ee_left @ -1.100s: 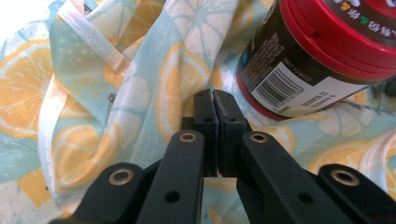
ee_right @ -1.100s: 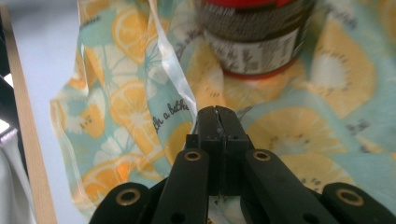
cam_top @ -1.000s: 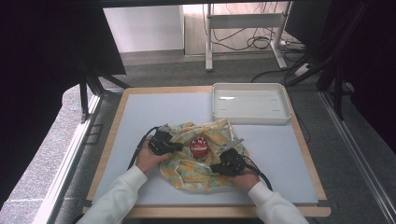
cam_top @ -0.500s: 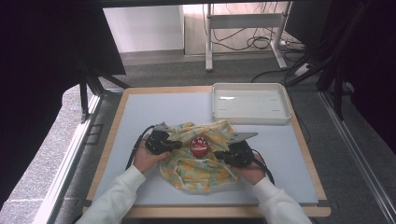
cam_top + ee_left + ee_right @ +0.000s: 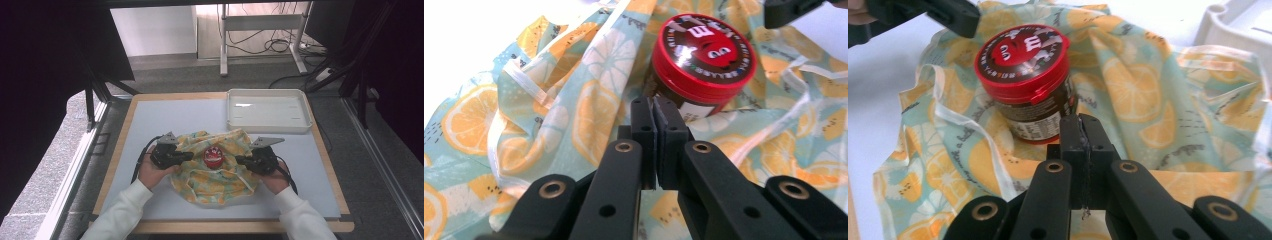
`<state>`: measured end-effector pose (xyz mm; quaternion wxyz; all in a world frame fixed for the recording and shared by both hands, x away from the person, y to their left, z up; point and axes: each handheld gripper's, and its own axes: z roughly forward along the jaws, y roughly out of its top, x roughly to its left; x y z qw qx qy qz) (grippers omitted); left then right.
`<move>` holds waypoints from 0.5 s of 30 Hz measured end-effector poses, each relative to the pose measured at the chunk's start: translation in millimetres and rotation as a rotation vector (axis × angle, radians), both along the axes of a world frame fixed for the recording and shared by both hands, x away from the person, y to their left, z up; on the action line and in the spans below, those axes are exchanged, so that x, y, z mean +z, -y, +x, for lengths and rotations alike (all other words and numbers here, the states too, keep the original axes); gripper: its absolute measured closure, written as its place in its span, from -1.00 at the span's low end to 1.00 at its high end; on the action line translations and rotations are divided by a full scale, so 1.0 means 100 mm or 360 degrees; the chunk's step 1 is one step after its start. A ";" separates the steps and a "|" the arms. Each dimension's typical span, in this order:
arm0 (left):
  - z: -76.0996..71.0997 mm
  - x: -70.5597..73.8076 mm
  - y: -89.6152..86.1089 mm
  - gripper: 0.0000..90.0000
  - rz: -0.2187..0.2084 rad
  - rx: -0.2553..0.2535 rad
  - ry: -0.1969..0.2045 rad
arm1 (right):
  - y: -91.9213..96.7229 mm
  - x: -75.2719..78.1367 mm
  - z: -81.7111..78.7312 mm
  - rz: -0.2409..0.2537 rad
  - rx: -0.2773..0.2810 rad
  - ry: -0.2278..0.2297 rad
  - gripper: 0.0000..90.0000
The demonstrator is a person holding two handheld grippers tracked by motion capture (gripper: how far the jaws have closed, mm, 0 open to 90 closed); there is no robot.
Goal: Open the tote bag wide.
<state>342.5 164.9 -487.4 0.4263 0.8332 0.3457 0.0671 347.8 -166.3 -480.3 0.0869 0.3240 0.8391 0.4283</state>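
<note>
A cloth (image 5: 215, 177) printed with orange slices lies bunched on the white mat, and a jar with a red lid (image 5: 213, 156) stands upright in its middle. My left gripper (image 5: 189, 156) is at the cloth's left side and my right gripper (image 5: 239, 160) at its right, both pointing in at the jar. In the left gripper view the jaws (image 5: 656, 107) are pressed together just short of the jar (image 5: 704, 50), with cloth (image 5: 574, 100) rising around them. In the right gripper view the jaws (image 5: 1082, 125) are shut with a thin pale edge of cloth (image 5: 1138, 90) pinched between the pads, the jar (image 5: 1023, 55) just beyond.
A white empty tray (image 5: 305, 122) stands at the back right of the mat, close behind the cloth; its corner (image 5: 1228, 20) appears in the right gripper view. The mat (image 5: 165, 120) has a wooden border. Dark stands and cables flank the table.
Both hands have risen a little. The right gripper has moved from the cloth's front right up to its right side, and the cloth has gathered closer around the jar.
</note>
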 end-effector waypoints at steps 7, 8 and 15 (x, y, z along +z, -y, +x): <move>-0.16 0.04 -0.11 0.96 -0.0030 0.0021 0.0027 | 0.07 0.05 0.03 0.0025 -0.0034 0.0031 0.98; -0.18 0.04 -0.13 0.94 -0.0044 0.0026 0.0031 | 0.08 0.06 0.03 0.0024 -0.0042 0.0029 0.98; -0.39 0.04 -0.35 0.53 -0.0079 0.0119 0.0095 | 0.14 0.09 0.04 0.0053 -0.0069 0.0049 0.88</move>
